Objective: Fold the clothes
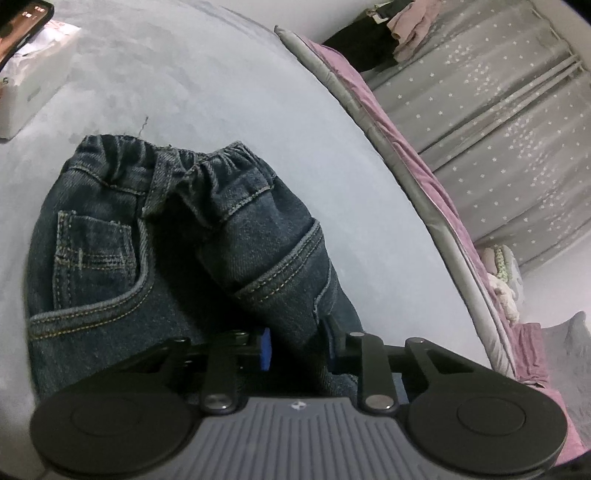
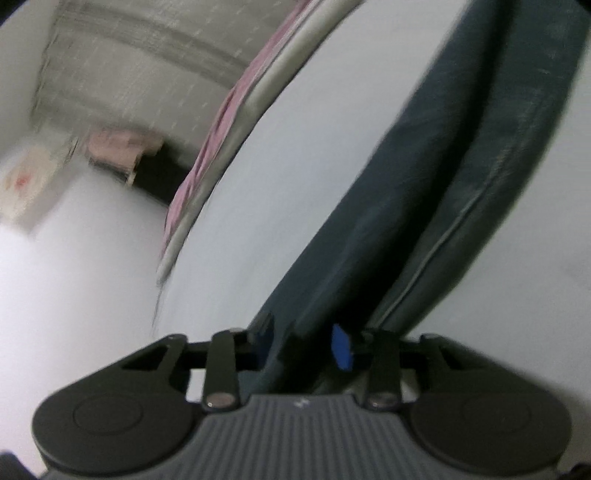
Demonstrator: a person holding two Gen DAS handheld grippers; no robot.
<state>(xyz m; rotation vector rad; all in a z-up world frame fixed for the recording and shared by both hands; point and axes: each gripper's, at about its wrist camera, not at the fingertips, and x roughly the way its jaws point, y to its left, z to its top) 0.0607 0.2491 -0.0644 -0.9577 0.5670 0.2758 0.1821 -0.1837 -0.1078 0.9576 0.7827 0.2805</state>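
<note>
Small dark blue jeans (image 1: pixel 162 236) lie on a pale blue-grey bed sheet (image 1: pixel 221 92), elastic waistband at the far end, back pocket showing at the left. My left gripper (image 1: pixel 297 347) is shut on a bunched fold of the jeans near the hip. In the blurred right wrist view, my right gripper (image 2: pixel 304 347) is shut on a leg of the jeans (image 2: pixel 424 192), which stretches away up and to the right over the sheet (image 2: pixel 295 147).
A white box (image 1: pixel 26 88) with a phone (image 1: pixel 22 26) on it lies at the far left of the bed. A grey and pink bed edge (image 1: pixel 406 177) runs along the right, with a grey star-patterned curtain (image 1: pixel 498 129) behind.
</note>
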